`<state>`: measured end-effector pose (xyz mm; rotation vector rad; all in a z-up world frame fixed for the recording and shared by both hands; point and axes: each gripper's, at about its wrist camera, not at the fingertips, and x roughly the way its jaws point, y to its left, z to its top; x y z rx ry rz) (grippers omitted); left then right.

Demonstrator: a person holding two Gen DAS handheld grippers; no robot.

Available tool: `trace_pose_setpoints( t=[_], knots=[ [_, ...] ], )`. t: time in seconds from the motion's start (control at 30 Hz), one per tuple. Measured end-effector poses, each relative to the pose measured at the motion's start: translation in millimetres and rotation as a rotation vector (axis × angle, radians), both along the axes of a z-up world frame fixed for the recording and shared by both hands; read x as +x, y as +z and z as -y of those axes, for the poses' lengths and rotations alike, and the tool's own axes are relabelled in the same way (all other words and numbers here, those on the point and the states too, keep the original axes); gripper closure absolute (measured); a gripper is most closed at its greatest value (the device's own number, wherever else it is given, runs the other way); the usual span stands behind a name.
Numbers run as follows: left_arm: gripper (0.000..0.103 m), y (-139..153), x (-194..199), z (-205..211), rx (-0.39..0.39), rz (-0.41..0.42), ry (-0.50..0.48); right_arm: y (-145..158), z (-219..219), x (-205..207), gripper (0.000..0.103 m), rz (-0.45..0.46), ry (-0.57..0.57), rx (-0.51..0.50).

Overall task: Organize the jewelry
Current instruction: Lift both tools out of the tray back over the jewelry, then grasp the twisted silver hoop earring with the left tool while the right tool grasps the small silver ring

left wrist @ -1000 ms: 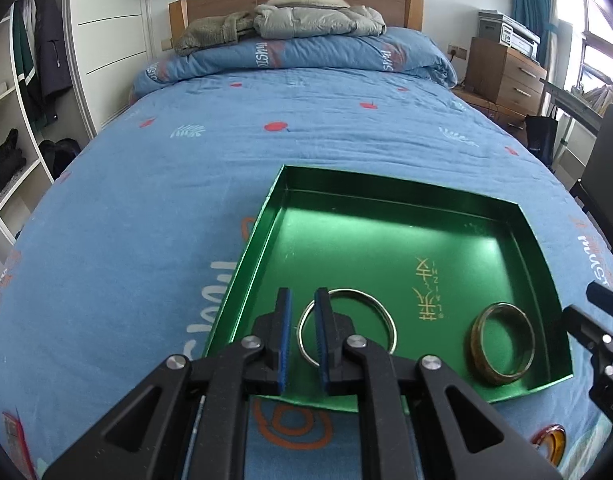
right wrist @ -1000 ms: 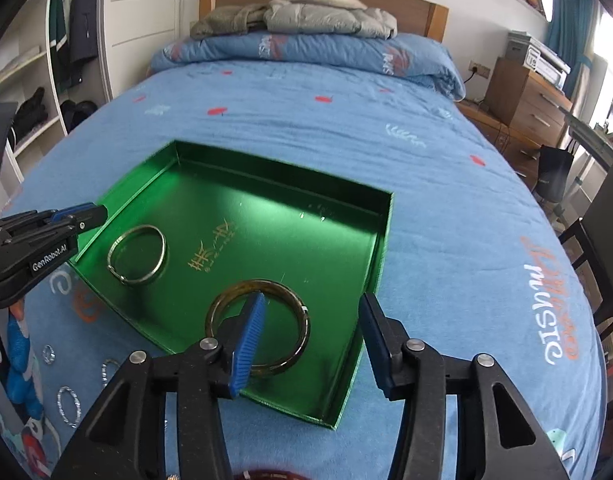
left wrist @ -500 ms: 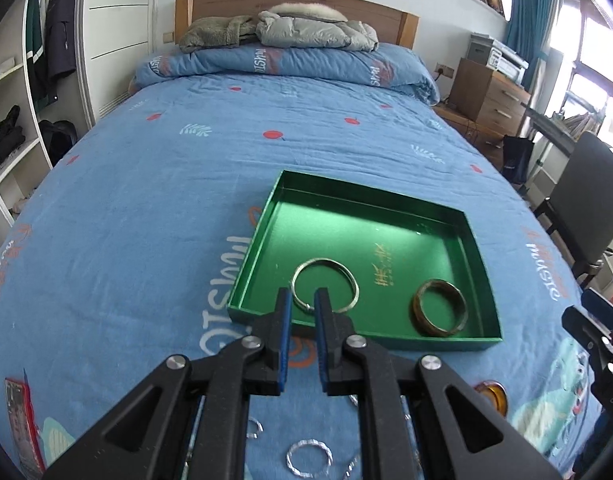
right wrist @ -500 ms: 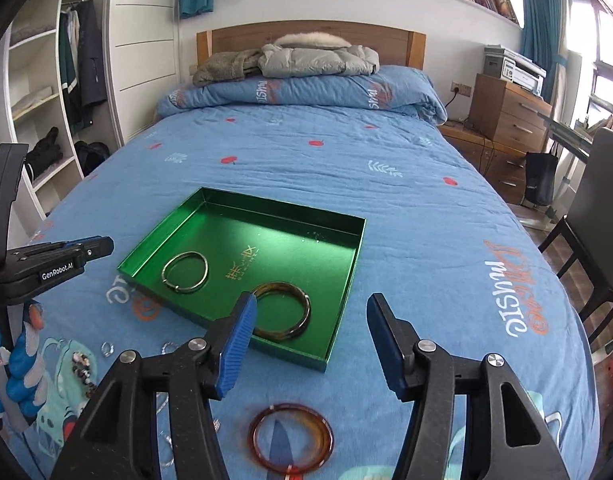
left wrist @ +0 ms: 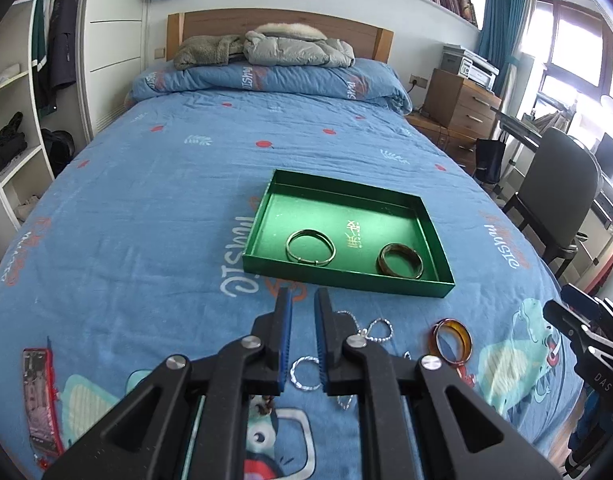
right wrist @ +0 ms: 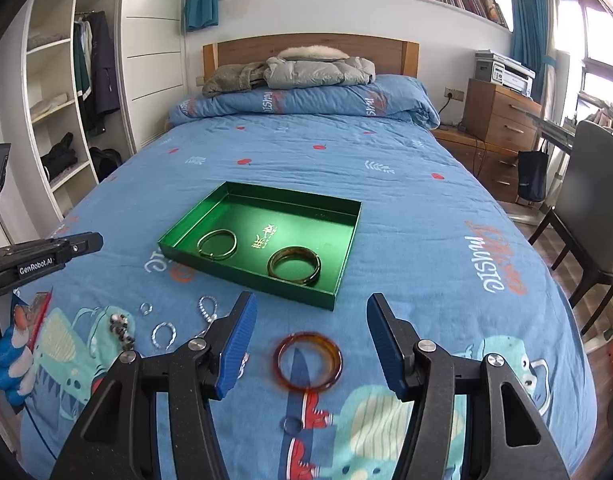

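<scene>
Both grippers have pulled back from the tray (right wrist: 348, 248) and gone up since a second ago, so more of the bed (right wrist: 306, 160) shows now. Before, the left gripper (left wrist: 303, 340) was over the silver bangle (left wrist: 310, 247) and the right gripper (right wrist: 310, 344) was over the brown bangle (right wrist: 293, 266). Now each gripper hangs over the blue cover near the front edge of the bed.

Its pads nearly meet on the left gripper, with only a thin gap. Nothing is held between them. A small silver ring (left wrist: 305, 374) lies on the cover under that gap, but the pads do not touch it.

On the right gripper the pads stand wide apart and hold nothing. An orange bangle (right wrist: 308, 361) lies flat on the cover below, between the 2 fingers as the camera sees it. No pad touches it.

2 bangles lie flat inside the green tray. 1 is silver, on the left. 1 is brown, on the right. They are apart, with gold writing on the tray floor between them.

More jewelry lies loose on the cover in front of the tray. In the right view there is a bead chain (right wrist: 207, 309) and a dark bead bracelet (right wrist: 121, 330), with small silver rings near them.

Far back, a grey jacket (right wrist: 318, 68) lies on the pillow.
</scene>
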<state>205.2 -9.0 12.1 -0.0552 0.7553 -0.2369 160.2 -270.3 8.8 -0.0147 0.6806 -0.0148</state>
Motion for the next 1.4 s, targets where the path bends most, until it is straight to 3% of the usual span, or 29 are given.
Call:
trace_pose_setpoints(
  t=[0.4, 0.73, 1.2, 1.4],
  knots=[
    [0.092, 26, -65, -50, 0.018, 0.040, 0.065, 11, 3, -73, 0.037, 0.058, 0.004, 0.043],
    [0.092, 23, -111, -76, 0.027, 0.044, 0.103, 5, 12, -110, 0.036, 0.084, -0.005, 0.048],
    [0.092, -29, -123, -25, -0.027, -0.033, 0.009, -25, 38, -115, 0.046, 0.056, 0.005, 0.089],
    [0.092, -69, -113, 10, -0.069, -0.125, -0.061, -45, 41, -103, 0.051, 0.021, 0.050, 0.077]
  ],
)
